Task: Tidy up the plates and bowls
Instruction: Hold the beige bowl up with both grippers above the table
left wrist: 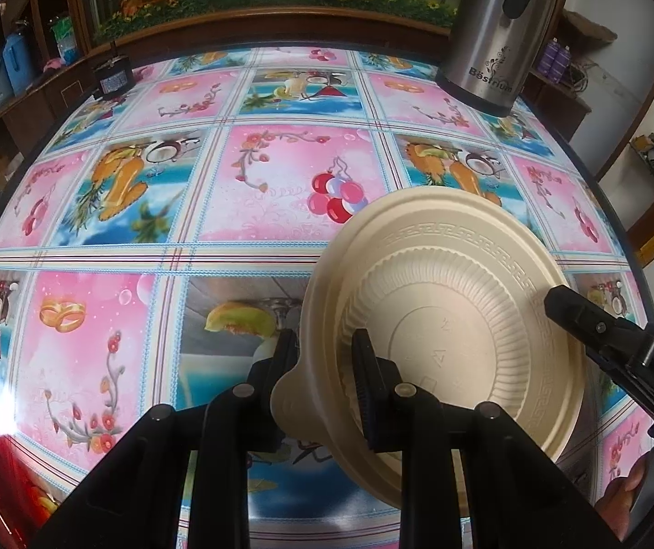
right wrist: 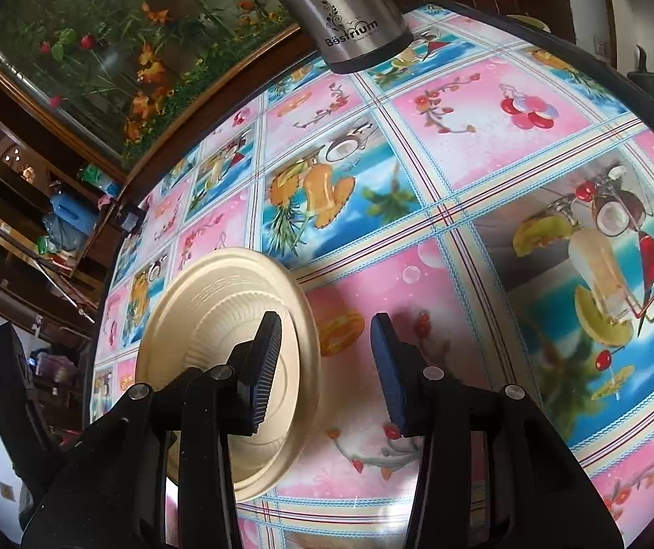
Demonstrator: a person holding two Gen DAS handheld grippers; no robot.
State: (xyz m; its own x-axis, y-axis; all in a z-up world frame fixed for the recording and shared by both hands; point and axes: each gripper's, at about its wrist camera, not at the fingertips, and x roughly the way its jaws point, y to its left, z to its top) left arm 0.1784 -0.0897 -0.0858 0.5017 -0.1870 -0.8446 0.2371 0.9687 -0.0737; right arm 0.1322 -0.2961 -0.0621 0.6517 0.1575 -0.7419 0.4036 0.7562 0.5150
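Note:
A cream plastic bowl [left wrist: 459, 320] with a ribbed wall and a patterned rim is held tilted above the table. My left gripper [left wrist: 322, 366] is shut on its rim, beside a small tab, one finger inside and one outside. The right gripper's finger [left wrist: 601, 329] shows at the bowl's right edge in the left wrist view. In the right wrist view the same bowl [right wrist: 217, 315] sits at the left, behind my left finger. My right gripper [right wrist: 322, 366] is open and holds nothing, its jaws wide apart over the tablecloth.
The table [left wrist: 281, 174] wears a glossy pink and blue patterned cloth. A steel kettle [left wrist: 496, 36] stands at the far right; it also shows in the right wrist view [right wrist: 345, 13]. A small dark box [left wrist: 114, 75] sits at the far left edge. Shelves with clutter surround the table.

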